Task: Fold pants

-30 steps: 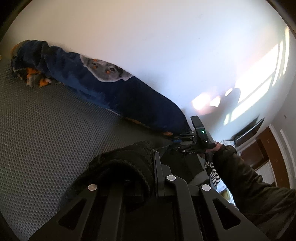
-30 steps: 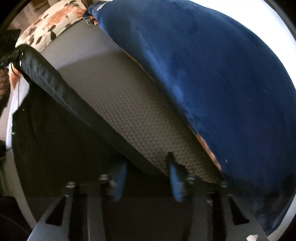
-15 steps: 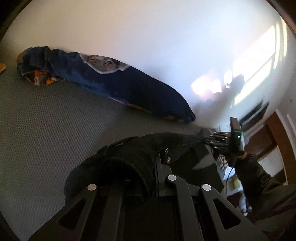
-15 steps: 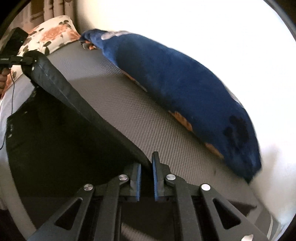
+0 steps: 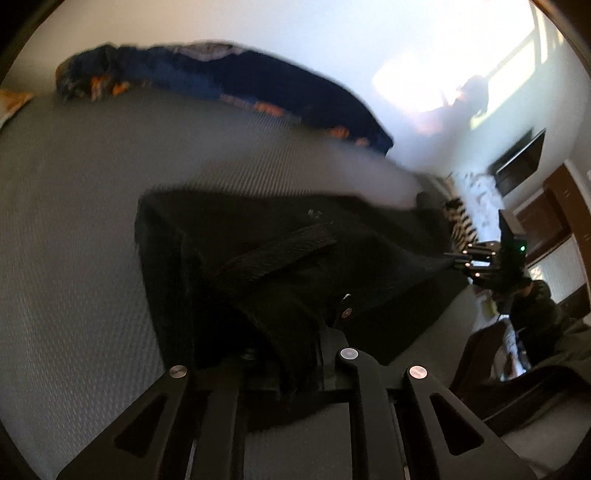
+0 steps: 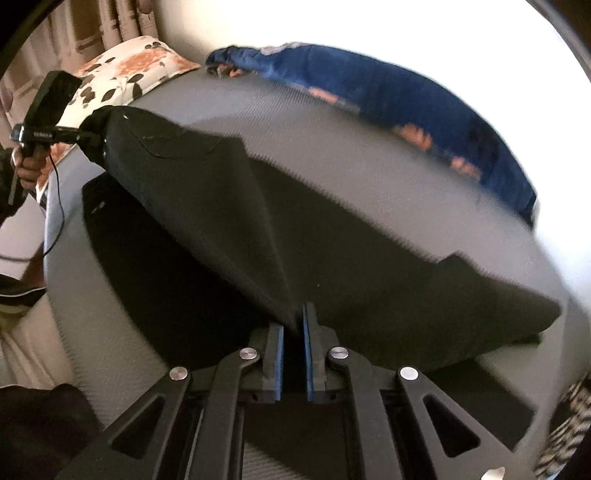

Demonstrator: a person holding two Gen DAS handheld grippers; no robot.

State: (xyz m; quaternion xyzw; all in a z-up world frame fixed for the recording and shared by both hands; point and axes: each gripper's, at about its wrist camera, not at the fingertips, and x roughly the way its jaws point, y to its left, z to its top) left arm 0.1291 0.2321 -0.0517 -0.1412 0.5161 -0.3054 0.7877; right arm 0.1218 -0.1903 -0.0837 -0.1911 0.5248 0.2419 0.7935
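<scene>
Black pants (image 6: 207, 206) hang stretched between my two grippers above a grey mattress (image 6: 369, 155). My left gripper (image 5: 291, 354) is shut on one end, with bunched dark cloth (image 5: 258, 266) covering its fingertips. It also shows far left in the right wrist view (image 6: 86, 138). My right gripper (image 6: 293, 321) is shut on the pants' other corner, blue pads pinching the fabric. It also shows at the right in the left wrist view (image 5: 458, 260). The lower part of the pants (image 6: 424, 295) lies draped on the mattress.
A dark blue blanket with orange patches (image 5: 236, 81) lies along the white wall (image 5: 295, 33) at the mattress's far edge. A floral pillow (image 6: 125, 74) sits at the head end. Dark wooden furniture (image 5: 554, 206) stands off to the right.
Both grippers have pulled back from the wall and lifted with the pants. The cloth now spreads wider between them, with more of it hanging over the mattress.
</scene>
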